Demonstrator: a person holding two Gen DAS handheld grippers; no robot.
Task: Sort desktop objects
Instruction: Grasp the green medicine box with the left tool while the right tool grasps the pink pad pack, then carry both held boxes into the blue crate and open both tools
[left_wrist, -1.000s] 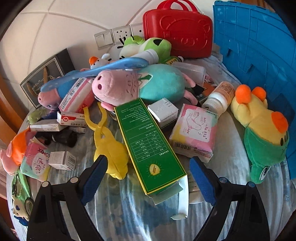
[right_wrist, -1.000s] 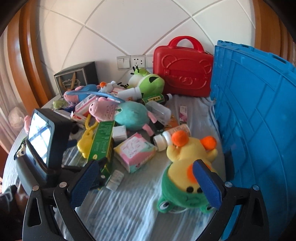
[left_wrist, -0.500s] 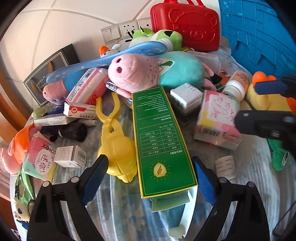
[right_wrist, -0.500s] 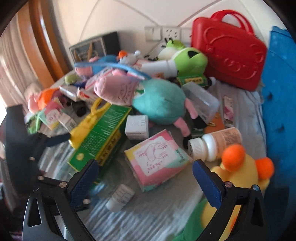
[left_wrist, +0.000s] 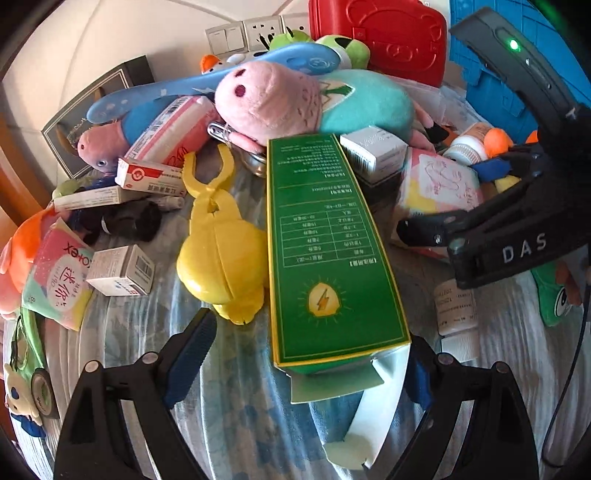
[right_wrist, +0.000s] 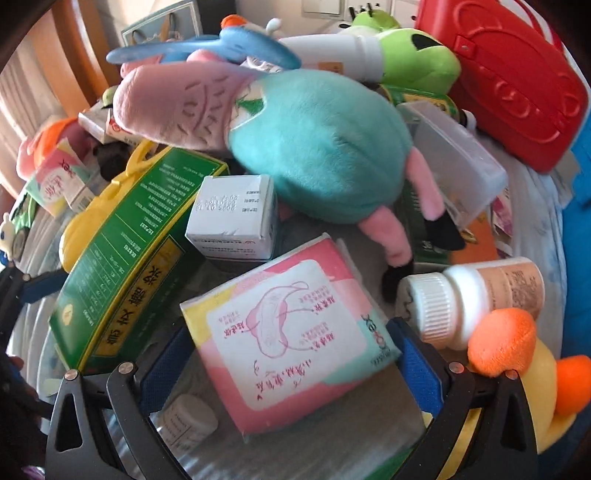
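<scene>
A long green box (left_wrist: 325, 240) lies on the blue patterned cloth, and its near end with the open flap sits between the fingers of my left gripper (left_wrist: 306, 362), which is open. A pink and yellow soft pack (right_wrist: 295, 325) leans beside the green box (right_wrist: 122, 266). My right gripper (right_wrist: 291, 369) is open and straddles the pack's near end, with one blue pad on each side. The left wrist view shows the same pack (left_wrist: 439, 184) at the right, with the right gripper's black frame low over it.
A pink pig plush in teal (right_wrist: 314, 147) lies behind a small white box (right_wrist: 236, 218). A white bottle (right_wrist: 472, 295) and a yellow duck plush (right_wrist: 517, 354) crowd the right. A yellow plastic toy (left_wrist: 221, 251) lies left of the green box. A red case (left_wrist: 376, 33) and a blue crate (left_wrist: 491, 92) stand behind.
The right gripper has swung left and down from the duck plush and now straddles the pink pack. The left gripper has moved forward until the green box's end lies between its fingers.
</scene>
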